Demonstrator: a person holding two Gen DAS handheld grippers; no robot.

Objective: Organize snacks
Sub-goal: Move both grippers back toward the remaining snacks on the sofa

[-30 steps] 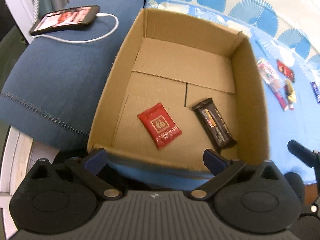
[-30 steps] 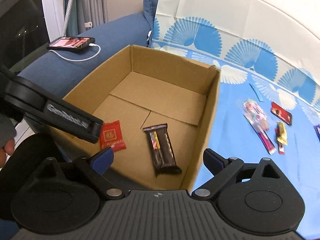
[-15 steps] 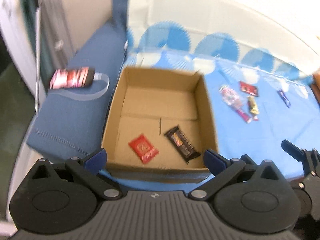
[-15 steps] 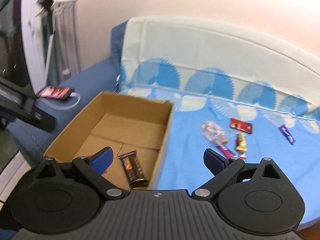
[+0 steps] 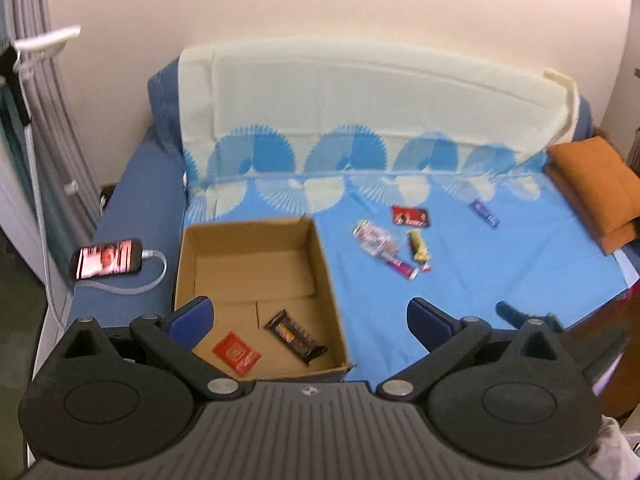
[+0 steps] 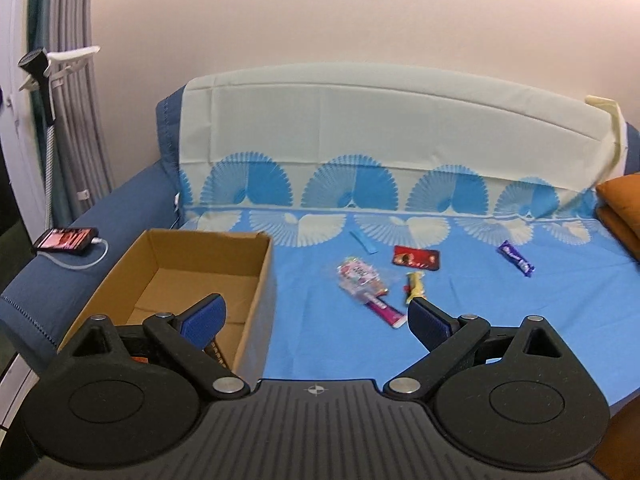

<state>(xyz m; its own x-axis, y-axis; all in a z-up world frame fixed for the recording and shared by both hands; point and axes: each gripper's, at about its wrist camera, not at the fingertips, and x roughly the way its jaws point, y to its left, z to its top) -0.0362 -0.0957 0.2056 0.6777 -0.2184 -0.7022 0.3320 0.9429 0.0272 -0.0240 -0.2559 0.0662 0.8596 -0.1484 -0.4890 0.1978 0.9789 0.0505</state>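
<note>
Task partly done, by the look of it: two snacks sit on the floor of the cardboard box (image 5: 256,264), a red packet (image 5: 236,354) near the box's front-left corner and a dark chocolate bar (image 5: 296,336) just right of it, the two apart. The box rests on the sofa (image 6: 500,320) seat at its left end, against the blue armrest. Five snacks are left out on the blue sheet, all right of the box: a clear candy bag (image 6: 360,278) with a pink stick pack (image 6: 386,312) poking out from under its front end, a yellow bar (image 6: 415,286) just beside them, a red flat pack (image 6: 416,258) behind those toward the backrest, and a purple bar (image 6: 516,263) well apart toward the right end of the seat. A thin blue strip (image 6: 364,243) lies near the backrest; cannot tell if it is a snack. Left claw (image 5: 310,318) is wide and empty, hanging above the box's front-right corner. Right claw (image 6: 318,318) is wide and empty too, over the front edge of the seat between box and candy cluster. Judged remaining: pick the five loose snacks and drop them in the box; nearest candidates for the right claw are the pink stick pack and yellow bar. A phone (image 5: 106,258) on a cable sits on the armrest, an orange cushion (image 5: 596,188) at the right end; neither is part of the job.
</note>
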